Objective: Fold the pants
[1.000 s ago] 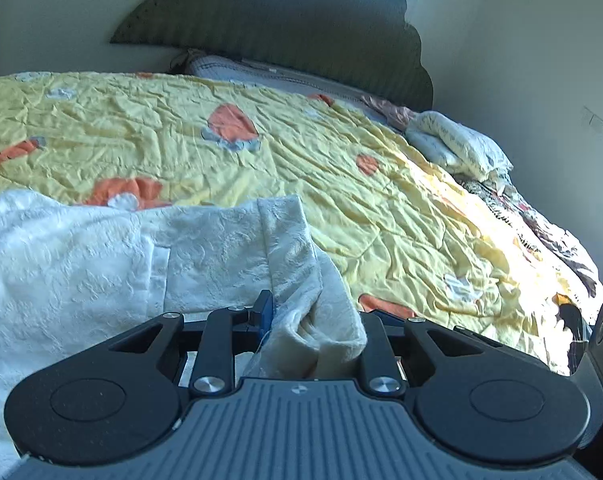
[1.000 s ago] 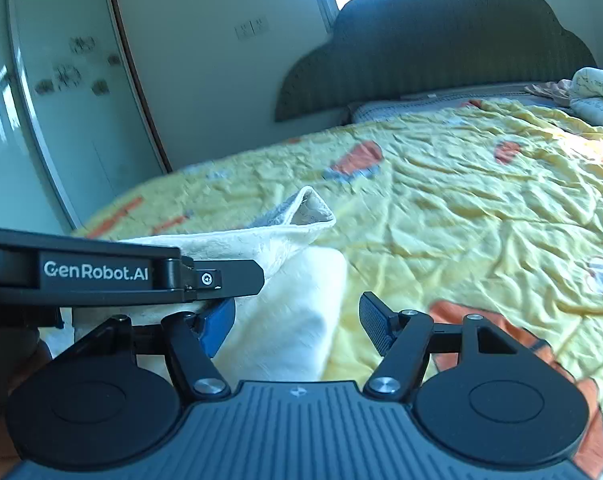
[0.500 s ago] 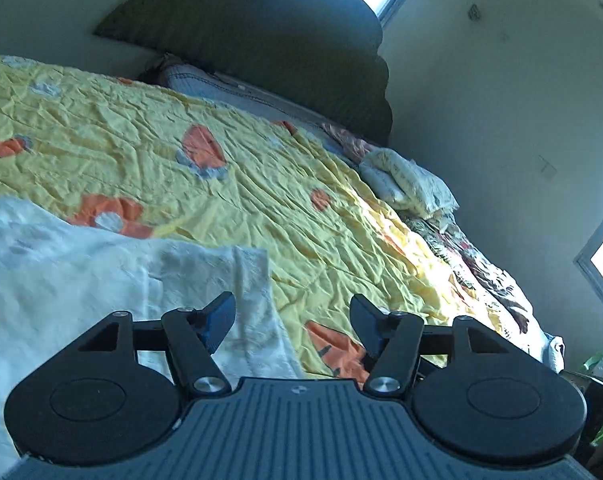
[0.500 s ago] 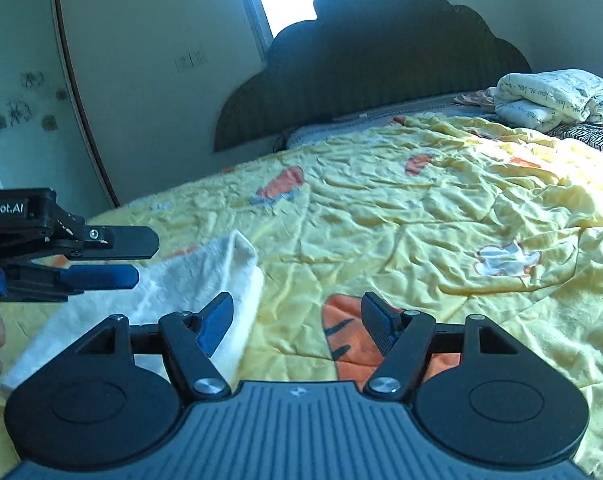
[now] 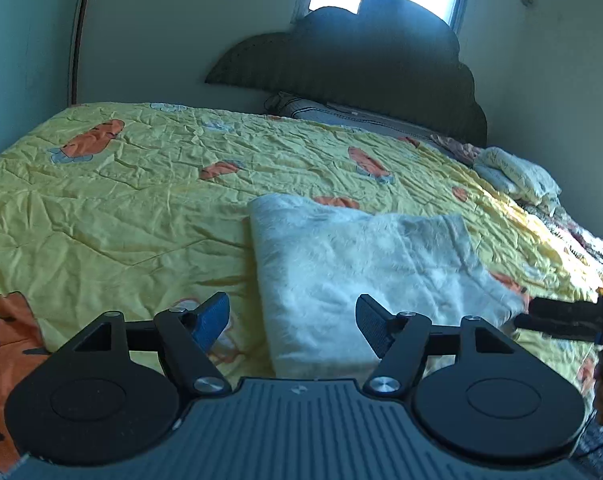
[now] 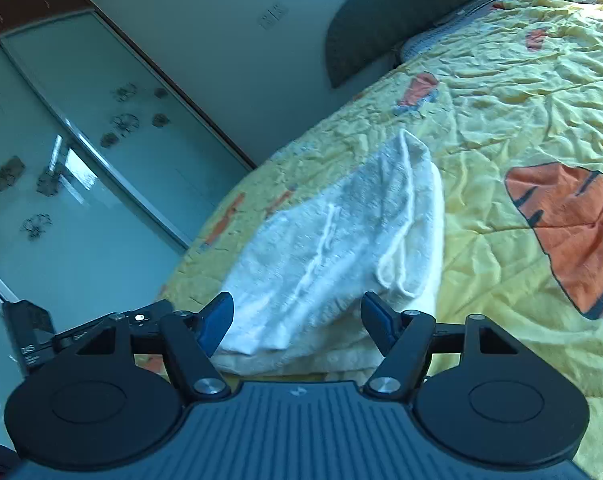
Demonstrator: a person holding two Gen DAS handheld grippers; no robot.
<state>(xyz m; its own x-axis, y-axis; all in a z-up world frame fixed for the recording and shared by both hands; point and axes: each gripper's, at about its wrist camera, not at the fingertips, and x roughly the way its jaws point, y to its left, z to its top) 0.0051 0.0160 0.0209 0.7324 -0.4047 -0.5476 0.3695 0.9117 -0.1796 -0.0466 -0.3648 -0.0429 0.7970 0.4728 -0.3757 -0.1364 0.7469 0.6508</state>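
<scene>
The white textured pants (image 5: 365, 264) lie folded into a compact bundle on the yellow bedspread (image 5: 141, 200). They also show in the right wrist view (image 6: 341, 240), with the folded edges facing me. My left gripper (image 5: 291, 324) is open and empty, held just short of the bundle's near end. My right gripper (image 6: 297, 322) is open and empty, just short of the bundle's near end. The right gripper's tip shows at the right edge of the left wrist view (image 5: 561, 318). The left gripper shows at the lower left of the right wrist view (image 6: 81, 332).
A dark scalloped headboard (image 5: 365, 60) stands at the bed's far end. Folded clothes (image 5: 517, 176) are piled at the far right of the bed. A mirrored sliding wardrobe (image 6: 61, 160) runs along the bed's left side.
The left gripper let go of the pants fabric and opened. Both grippers drew back from the bundle and turned, so it now lies free on the bed in front of them.
</scene>
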